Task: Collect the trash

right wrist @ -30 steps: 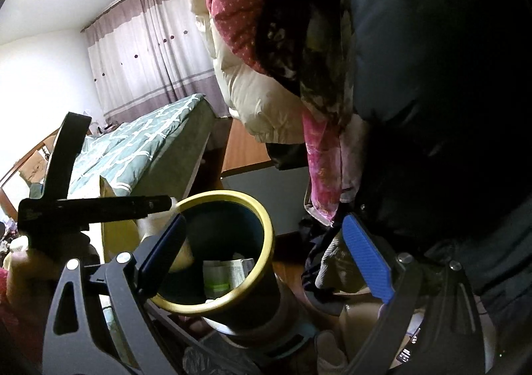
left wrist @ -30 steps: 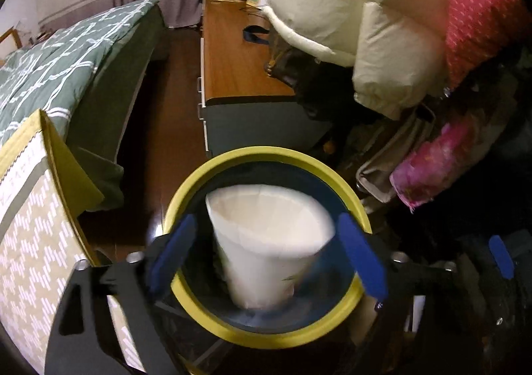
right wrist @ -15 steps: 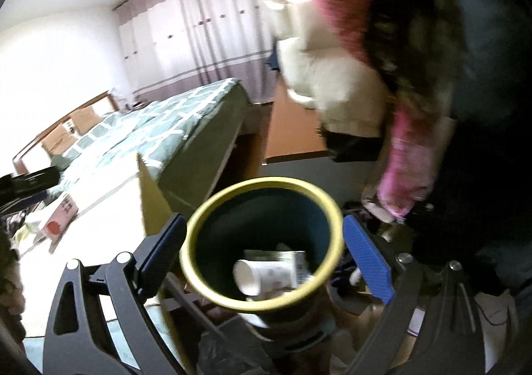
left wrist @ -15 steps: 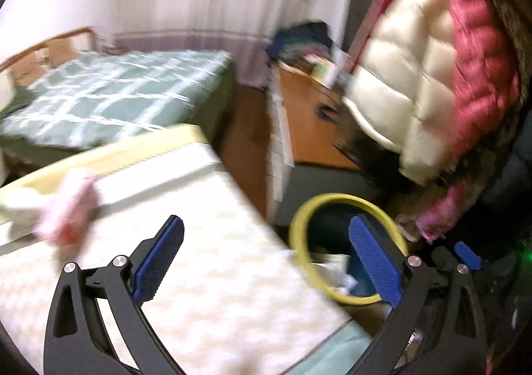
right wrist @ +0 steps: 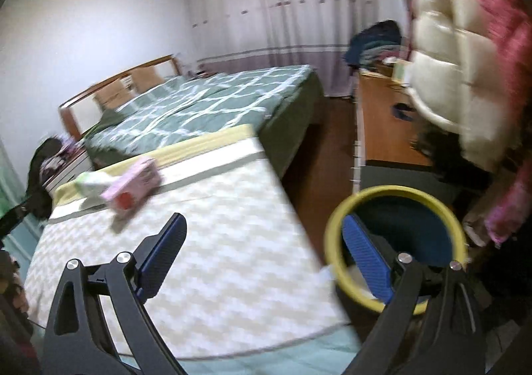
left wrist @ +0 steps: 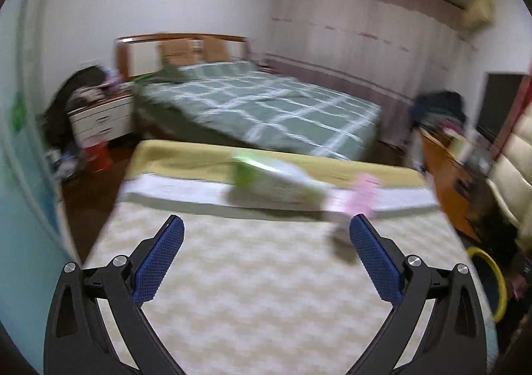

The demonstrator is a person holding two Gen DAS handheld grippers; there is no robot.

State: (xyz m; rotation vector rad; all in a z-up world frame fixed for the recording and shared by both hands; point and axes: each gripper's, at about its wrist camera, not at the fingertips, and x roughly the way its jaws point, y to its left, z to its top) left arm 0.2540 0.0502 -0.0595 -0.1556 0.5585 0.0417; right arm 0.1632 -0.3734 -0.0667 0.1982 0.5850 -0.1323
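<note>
The left hand-held gripper (left wrist: 266, 255) and right hand-held gripper (right wrist: 262, 245) are both released, jaws spread wide with nothing between the ribbed blue pads. A pink carton (right wrist: 133, 188) and a green-white box (left wrist: 276, 182), both blurred, lie near the far edge of the zigzag-patterned mattress (right wrist: 212, 242). The round yellow-rimmed bin (right wrist: 395, 242) stands just off its corner.

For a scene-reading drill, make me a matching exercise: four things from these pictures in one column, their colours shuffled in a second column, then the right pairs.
Things:
1. bin rim
2. bed cover
3. small box
4. gripper pads

Colours:
A. blue
B. pink
C. yellow
D. green with white lines

Pairs: 1-C, 2-D, 3-B, 4-A
</note>
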